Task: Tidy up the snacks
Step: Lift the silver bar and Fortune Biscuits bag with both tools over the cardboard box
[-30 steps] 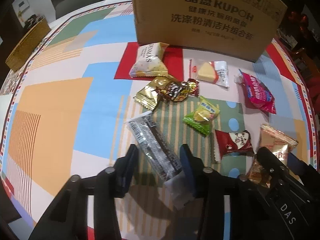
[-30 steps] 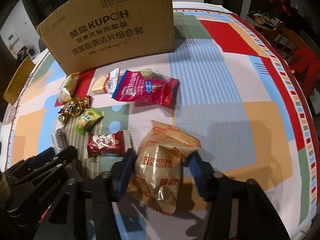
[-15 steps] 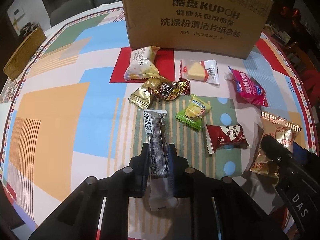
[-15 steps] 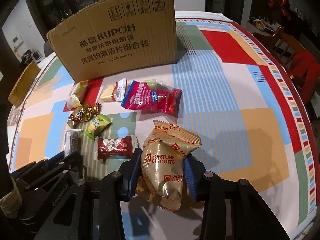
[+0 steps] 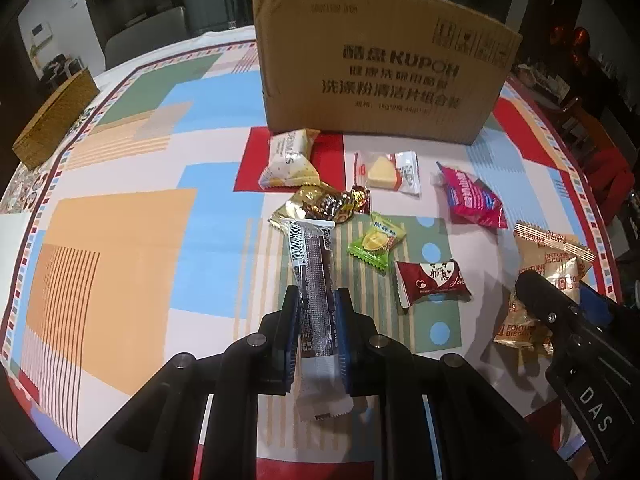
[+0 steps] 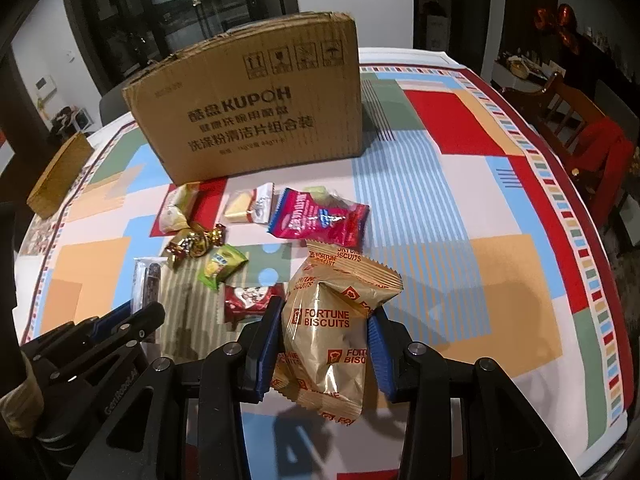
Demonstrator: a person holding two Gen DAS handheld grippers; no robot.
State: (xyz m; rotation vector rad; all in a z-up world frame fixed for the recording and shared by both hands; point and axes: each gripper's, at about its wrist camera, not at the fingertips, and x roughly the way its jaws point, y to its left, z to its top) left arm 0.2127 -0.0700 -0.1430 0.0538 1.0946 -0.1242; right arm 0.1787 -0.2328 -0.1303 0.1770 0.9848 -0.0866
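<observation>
Left wrist view: left gripper (image 5: 317, 320) pinches a dark wafer bar (image 5: 314, 276), right gripper (image 6: 322, 346) clamps a Fortune Biscuits pack (image 6: 328, 320), both just lifted; six snacks remain on the tablecloth (image 5: 120, 240) before the cardboard box (image 5: 380, 68).

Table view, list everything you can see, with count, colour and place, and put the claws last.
cardboard box: one, brown, far side of table
tablecloth: one, multicoloured blocks, covering table
woven box: one, tan, far left edge
cream packet: one, before the box
clear wedge packet: one, beside it
gold foil candies: cluster, centre
pink packet: one, right
green candy: one, centre
red candy: one, nearer
dark bar: one, in left claw
Fortune Biscuits packet: one, gold, in right claw
left claw: shut on bar
right claw: shut on packet
</observation>
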